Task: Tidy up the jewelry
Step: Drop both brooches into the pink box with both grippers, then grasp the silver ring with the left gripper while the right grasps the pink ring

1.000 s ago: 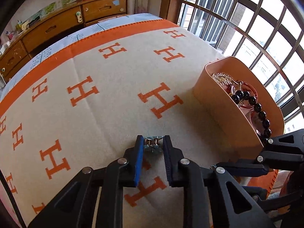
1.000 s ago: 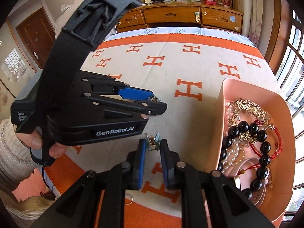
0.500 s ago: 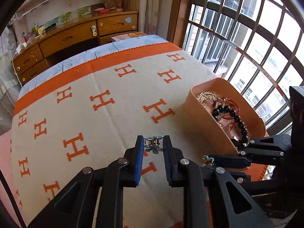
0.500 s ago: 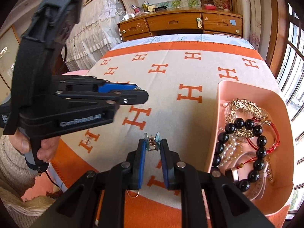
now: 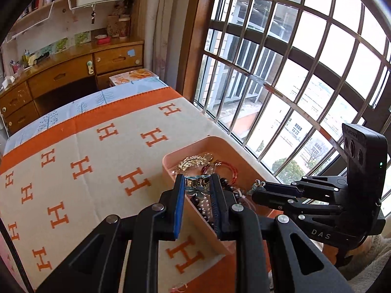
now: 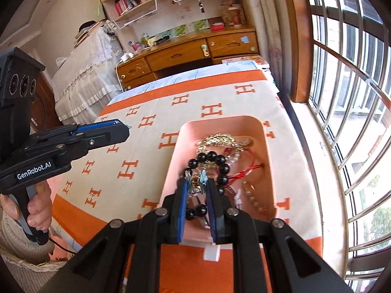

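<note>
Earrings, two, small metal clip pieces, light, slippery, easily bent: my left gripper and right gripper each pinch one by its body above the pink tray.

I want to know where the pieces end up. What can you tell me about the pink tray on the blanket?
The pink tray is a shallow, rectangular, rounded-cornered bin, matte and plastic-looking. It sits flat near the window-side edge of the orange-and-cream blanket. Inside lie a black bead bracelet, a gold chain piece, a red cord and pale beads, tangled together. The right gripper, shut on a small earring, hovers over its near end; nothing visibly touches the rim.
</note>
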A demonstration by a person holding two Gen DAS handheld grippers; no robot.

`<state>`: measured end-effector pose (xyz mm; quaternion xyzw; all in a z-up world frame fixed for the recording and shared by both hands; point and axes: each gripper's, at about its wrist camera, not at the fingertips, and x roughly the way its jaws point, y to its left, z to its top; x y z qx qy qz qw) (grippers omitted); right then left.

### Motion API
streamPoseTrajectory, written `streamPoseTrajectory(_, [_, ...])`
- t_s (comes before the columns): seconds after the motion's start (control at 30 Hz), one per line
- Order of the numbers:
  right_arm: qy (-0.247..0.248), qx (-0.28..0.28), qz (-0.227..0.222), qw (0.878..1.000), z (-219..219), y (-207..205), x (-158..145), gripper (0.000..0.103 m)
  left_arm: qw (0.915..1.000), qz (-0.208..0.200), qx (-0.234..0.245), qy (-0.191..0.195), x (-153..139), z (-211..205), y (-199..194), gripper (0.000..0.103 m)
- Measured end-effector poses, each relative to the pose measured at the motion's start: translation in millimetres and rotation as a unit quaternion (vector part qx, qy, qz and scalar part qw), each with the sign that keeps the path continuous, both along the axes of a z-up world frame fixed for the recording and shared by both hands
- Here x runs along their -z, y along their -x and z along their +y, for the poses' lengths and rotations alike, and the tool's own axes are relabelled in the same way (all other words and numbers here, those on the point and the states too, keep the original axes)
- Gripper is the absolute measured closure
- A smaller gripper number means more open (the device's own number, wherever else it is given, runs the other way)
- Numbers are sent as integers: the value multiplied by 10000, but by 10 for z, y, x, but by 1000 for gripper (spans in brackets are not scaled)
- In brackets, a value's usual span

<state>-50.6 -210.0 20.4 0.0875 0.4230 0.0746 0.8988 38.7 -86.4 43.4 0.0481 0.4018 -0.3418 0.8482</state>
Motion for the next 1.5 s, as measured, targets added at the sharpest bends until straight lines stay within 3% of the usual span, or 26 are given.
streamPoseTrajectory(0.27, [205,168,5,9996,-242,38,-11,88,9991,-4,415,32,3,-584,-13,85])
streamPoseTrajectory(0.73, [183,131,308,9993,-375,18,263,87,9943,519,808,-470,475,-1109,-93,84])
streamPoseTrajectory(0.83, [75,107,301,9995,-398,27,261,86,9939,537,816,-510,511,-1127,-73,68])
streamPoseTrajectory(0.87, [52,103,302,9995,-396,31,259,86,9942,522,795,-508,513,-1123,-64,55])
streamPoseTrajectory(0.9, [42,87,298,9995,-393,33,257,85,9947,484,761,-501,509,-1112,-51,49])
streamPoseTrajectory(1.07, [127,68,285,9995,-355,45,246,84,9958,380,628,-542,471,-999,-9,47])
streamPoseTrajectory(1.2, [158,51,279,9995,-302,78,224,84,9975,309,295,-568,441,-762,26,36])
streamPoseTrajectory(1.3, [188,22,241,9995,-234,106,189,84,9978,193,-78,-635,391,-478,67,30])
streamPoseTrajectory(1.5, [167,-186,-137,9996,16,182,18,84,9922,1,-1134,-519,139,444,211,30])
